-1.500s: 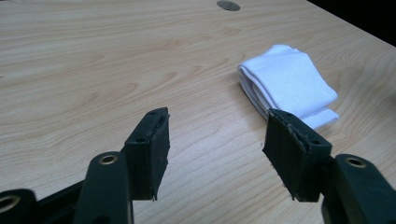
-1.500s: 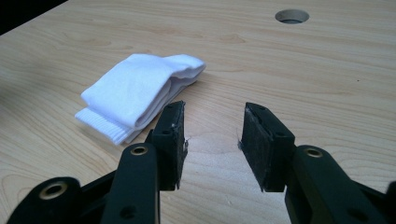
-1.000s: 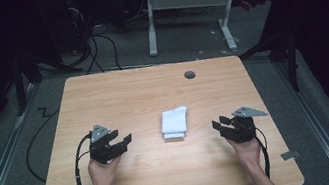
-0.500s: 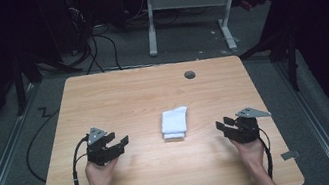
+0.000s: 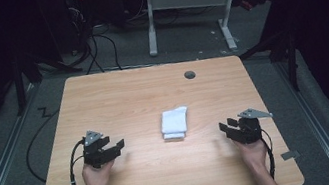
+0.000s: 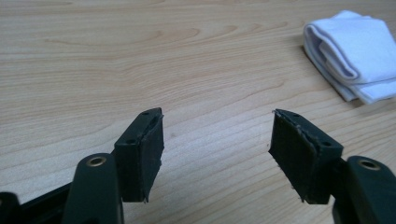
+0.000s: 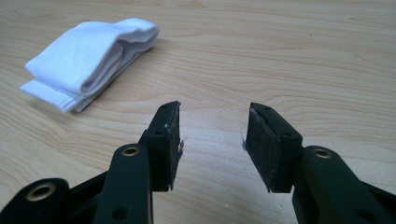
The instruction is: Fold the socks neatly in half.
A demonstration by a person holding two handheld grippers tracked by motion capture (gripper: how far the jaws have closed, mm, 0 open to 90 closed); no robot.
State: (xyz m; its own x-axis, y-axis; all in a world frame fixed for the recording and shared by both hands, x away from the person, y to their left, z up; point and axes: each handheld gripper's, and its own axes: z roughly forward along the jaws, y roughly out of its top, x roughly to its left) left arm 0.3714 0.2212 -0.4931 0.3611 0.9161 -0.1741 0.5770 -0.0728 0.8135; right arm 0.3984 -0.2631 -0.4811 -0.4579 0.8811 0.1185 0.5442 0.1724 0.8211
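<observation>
The folded white cloth bundle (image 5: pixel 175 123), which looks like a pair of socks or a small towel folded over on itself, lies flat near the middle of the light wooden table (image 5: pixel 142 91), between the two tools and well apart from both. Nothing touches it. In the left gripper view it sits off to the upper right (image 6: pixel 357 51); in the right gripper view, to the upper left (image 7: pixel 88 58).

The left hand-held gripper (image 5: pixel 117 147) has just been opening its jaws, and they stand wide with only bare table between the black pads (image 6: pixel 148 151). The right hand-held gripper (image 5: pixel 225 128) has likewise just been opening, its pads (image 7: pixel 164 144) also released with nothing between them. Compared with a second ago, both hands sit in nearly the same spots and the bundle has not shifted. My reading is that both tools are being readied for a reach toward the cloth, so the handling itself has not yet begun.

Counted: one white bundle, one table, two hand-held grippers, two hands, one small dark round grommet (image 5: pixel 190 74) near the table's far edge, and a second table frame with grey legs (image 5: pixel 185 3) beyond on the floor
</observation>
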